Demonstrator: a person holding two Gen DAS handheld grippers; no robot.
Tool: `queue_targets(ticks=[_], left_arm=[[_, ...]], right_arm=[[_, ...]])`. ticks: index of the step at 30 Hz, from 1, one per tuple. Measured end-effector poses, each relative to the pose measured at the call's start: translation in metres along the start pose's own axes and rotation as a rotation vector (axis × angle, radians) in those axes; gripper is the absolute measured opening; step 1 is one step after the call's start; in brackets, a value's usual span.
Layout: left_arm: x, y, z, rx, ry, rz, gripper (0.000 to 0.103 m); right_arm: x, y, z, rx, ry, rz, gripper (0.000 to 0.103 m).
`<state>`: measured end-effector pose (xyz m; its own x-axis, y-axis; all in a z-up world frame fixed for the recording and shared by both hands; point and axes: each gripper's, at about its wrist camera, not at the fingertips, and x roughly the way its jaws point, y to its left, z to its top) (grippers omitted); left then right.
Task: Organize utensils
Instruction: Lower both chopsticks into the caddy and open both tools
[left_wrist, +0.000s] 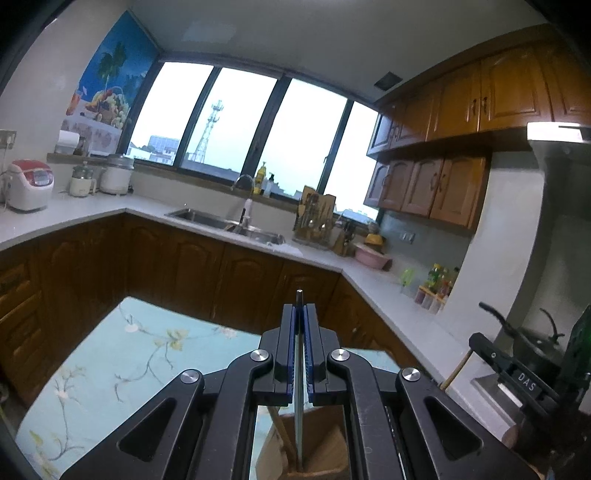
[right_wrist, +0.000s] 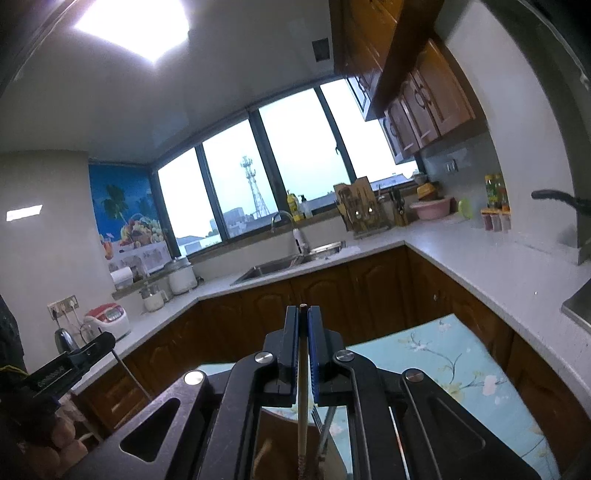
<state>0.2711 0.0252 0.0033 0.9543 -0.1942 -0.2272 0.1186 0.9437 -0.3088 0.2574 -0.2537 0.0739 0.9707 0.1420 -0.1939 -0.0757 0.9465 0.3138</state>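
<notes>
My left tongs (left_wrist: 300, 314) are clamped narrow on a thin metal utensil (left_wrist: 299, 387) — flat handle, its tip poking out past the pads, the rest hanging down toward a wooden box (left_wrist: 317, 450) on the near table (left_wrist: 110, 362). Right tongs (right_wrist: 303, 317) are pinched on a pale chopstick (right_wrist: 302, 413), also held upright over the box (right_wrist: 273, 454); a fork (right_wrist: 323, 428) leans in there just right of it (can't see the box's compartments, so no idea which slot is under which).

Risks, imo: both items are slim and gripped near the top, so either could swivel between the pads and miss its slot. The chopstick may snag the fork on the way down. Both tongs work close together — they could bump. Letting go too high means a bounce out onto the floral cloth.
</notes>
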Motion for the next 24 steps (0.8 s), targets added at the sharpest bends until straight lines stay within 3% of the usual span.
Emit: queue_targets(ticks=[12, 24], left_arm=[[0.028, -0.010, -0.017, 0.031, 0.092, 0.013, 0.003], [0.026, -0.006, 0.004, 0.038, 0.126, 0.008, 0.003]], right_arm=[[0.022, -0.005, -0.038, 0.011, 0.086, 0.003, 0.005], [0.026, -0.006, -0.048, 0.013, 0.119, 0.000, 0.005]])
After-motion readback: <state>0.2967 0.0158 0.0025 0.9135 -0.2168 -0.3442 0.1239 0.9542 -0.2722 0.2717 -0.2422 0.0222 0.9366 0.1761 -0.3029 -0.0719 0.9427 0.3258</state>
